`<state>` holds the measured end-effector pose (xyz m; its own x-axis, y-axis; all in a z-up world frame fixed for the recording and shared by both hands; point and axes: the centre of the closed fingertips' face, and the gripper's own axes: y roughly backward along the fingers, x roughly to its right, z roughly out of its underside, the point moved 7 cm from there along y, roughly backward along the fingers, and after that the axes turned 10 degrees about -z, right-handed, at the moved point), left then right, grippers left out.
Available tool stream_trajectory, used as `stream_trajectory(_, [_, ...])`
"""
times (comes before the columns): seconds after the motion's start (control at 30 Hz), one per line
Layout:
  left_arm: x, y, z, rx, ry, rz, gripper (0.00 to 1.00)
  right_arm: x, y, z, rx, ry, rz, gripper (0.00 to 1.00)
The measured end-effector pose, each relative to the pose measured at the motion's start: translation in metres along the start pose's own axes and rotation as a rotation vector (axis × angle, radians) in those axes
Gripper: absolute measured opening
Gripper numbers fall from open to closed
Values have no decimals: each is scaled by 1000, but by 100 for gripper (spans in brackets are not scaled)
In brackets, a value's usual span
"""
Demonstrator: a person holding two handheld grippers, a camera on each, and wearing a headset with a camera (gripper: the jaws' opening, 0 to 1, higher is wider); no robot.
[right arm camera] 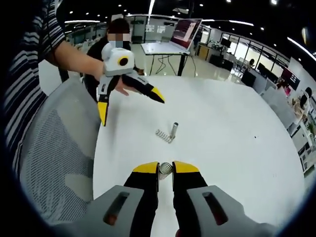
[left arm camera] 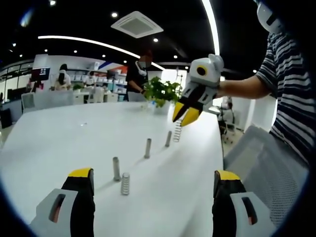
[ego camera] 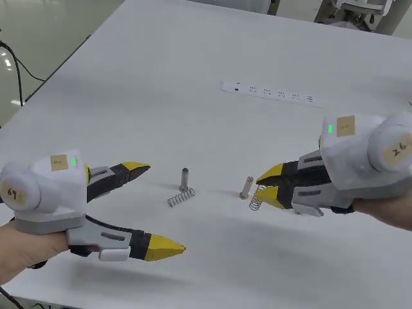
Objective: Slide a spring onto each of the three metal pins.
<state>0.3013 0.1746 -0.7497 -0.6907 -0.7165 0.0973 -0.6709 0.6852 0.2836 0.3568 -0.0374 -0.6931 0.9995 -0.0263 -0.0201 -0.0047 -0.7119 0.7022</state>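
The fingers of the right gripper are clamping a coiled wire spring, well to the right of the upright pin in the head view. The fingers of the left gripper are standing spread wide, gripping nothing, to that pin's left. A second spring is lying on its side just beside that pin's base. The pin is showing as a smooth grey metal cylinder on the matt white worktop.
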Motion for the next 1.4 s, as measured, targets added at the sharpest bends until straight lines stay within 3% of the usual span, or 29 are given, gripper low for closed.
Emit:
stream_trajectory(0.47, [0,1,1,-4,2,-1,98,12,0,0,-47,-17,-1,7])
stream_trajectory(0.93, [-2,4,2,0,8,-11,98,36,0,-14,-29,3,50,7])
stream_trajectory(1.4, [-4,7,4,-5,7,-13,98,51,-6,-11,-24,-43,87,7])
